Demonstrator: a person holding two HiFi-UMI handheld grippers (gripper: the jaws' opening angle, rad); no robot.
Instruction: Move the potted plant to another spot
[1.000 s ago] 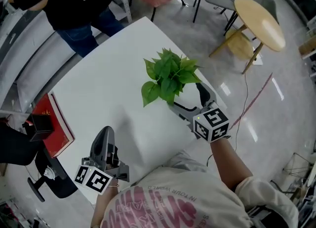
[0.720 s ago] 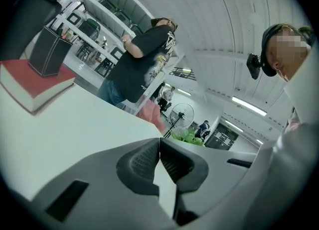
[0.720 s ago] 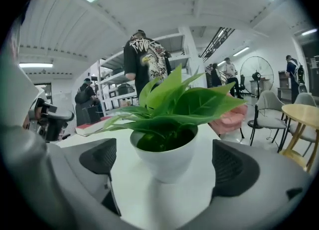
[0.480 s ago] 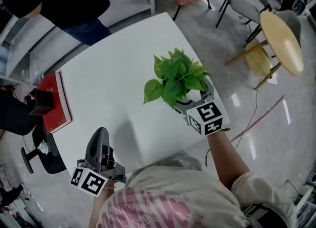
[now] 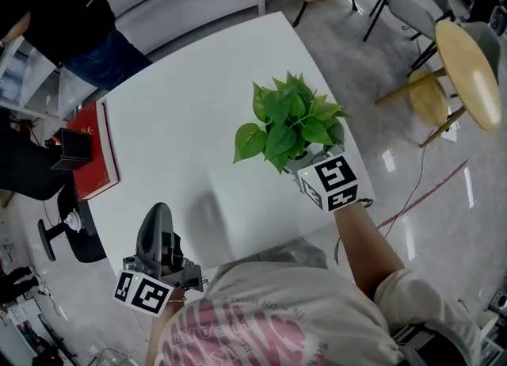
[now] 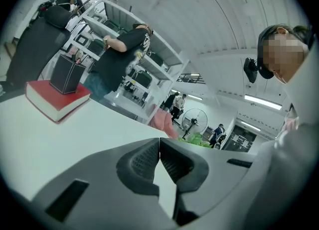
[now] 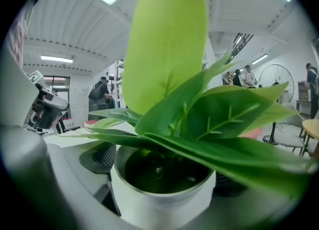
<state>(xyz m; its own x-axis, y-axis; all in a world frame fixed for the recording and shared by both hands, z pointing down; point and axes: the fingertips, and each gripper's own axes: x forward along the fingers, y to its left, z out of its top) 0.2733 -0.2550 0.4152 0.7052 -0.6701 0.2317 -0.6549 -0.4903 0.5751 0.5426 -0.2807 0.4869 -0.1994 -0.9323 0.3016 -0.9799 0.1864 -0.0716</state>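
Sliding in under the leaves, my right gripper (image 5: 315,168) has just spread its jaws to their widest, and the potted plant (image 5: 289,119) now stands between them, ungripped, near the table's (image 5: 182,119) right edge; closing and lifting come next, I reckon, while my left gripper (image 5: 158,222) rests closed and empty

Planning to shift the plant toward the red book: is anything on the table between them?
Nothing visible: the table between the plant and the book is bare. The right tool's jaws have just been opening, and the pot stands between them, so nothing separates tool from pot either.
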